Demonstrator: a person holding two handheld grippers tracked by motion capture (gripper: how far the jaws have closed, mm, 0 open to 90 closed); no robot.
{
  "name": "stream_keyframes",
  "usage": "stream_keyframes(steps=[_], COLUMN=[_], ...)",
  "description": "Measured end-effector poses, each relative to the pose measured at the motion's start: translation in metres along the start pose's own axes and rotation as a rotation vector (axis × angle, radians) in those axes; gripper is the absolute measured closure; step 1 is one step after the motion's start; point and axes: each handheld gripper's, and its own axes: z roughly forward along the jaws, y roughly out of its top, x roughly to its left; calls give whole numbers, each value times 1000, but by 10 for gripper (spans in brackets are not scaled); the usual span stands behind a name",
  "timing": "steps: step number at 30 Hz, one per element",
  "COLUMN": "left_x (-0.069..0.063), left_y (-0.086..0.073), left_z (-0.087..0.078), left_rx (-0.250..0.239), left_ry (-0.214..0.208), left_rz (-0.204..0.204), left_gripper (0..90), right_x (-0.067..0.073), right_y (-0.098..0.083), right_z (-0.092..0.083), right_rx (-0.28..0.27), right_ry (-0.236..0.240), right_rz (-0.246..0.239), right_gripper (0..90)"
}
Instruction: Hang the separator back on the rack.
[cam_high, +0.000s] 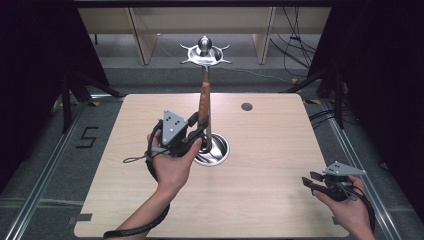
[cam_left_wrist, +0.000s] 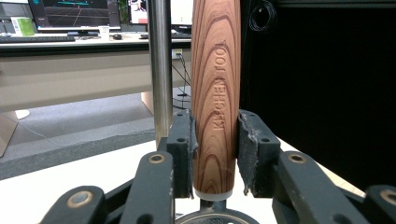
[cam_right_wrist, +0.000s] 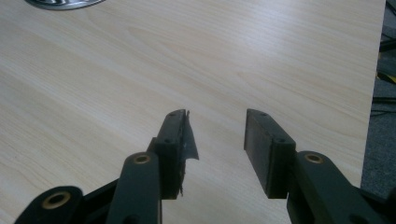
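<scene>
A kitchen tool with a wooden handle (cam_high: 202, 102) (cam_left_wrist: 215, 93) stands upright next to the metal pole (cam_high: 205, 75) (cam_left_wrist: 160, 70) of a stand, whose round steel base (cam_high: 220, 151) rests mid-table. The stand's hook ring (cam_high: 205, 54) is at the top. My left gripper (cam_high: 200, 131) (cam_left_wrist: 215, 140) is shut on the handle's lower end, pads (cam_left_wrist: 182, 147) pressed on either side. The tool's end below the jaws is hidden. My right gripper (cam_high: 307, 180) (cam_right_wrist: 217, 135) hovers open over bare tabletop near the front right corner, holding nothing.
The light wooden table (cam_high: 270, 200) has a dark round grommet (cam_high: 246, 106) at the back right. An edge of the steel base (cam_right_wrist: 63, 3) shows far ahead of the right gripper. Cables lie on the floor at the right (cam_high: 325, 117). A desk (cam_left_wrist: 70, 51) stands beyond.
</scene>
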Motion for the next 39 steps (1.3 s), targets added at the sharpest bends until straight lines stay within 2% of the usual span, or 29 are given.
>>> stream_keyframes(steps=[11, 12, 19, 27, 30, 32, 33, 36, 38, 39], left_x=[0, -2, 0, 14, 19, 22, 26, 29, 32, 34], left_y=[5, 5, 8, 9, 9, 10, 10, 11, 11, 12], left_z=[-1, -1, -4, -9, -11, -12, -12, -13, -14, -15], left_rx=[-9, -6, -14, -6, 1, 3, 11, 14, 14, 15], left_ry=[15, 13, 12, 12, -1, -9, -17, -24, -35, -35], left_rz=[7, -15, -13, -3, 9, 11, 20, 36, 40, 47], left_gripper=[676, 676, 677, 677, 677, 676, 676, 676, 676, 676], right_x=[0, 0, 0, 0, 0, 2, 0, 0, 0, 2], right_y=[0, 0, 0, 0, 0, 1, 0, -1, -1, 0], right_z=[1, 1, 1, 1, 1, 0, 1, 2, 3, 2], right_rx=[-12, -14, -15, -16, -13, 1, -12, -23, -33, -21], right_ry=[-8, -11, -11, -12, -9, -3, -10, -13, -14, -7], right_rz=[-9, -11, -11, -13, -11, 17, -15, -16, -12, 25], right_gripper=[598, 598, 598, 598, 598, 598, 598, 598, 598, 598])
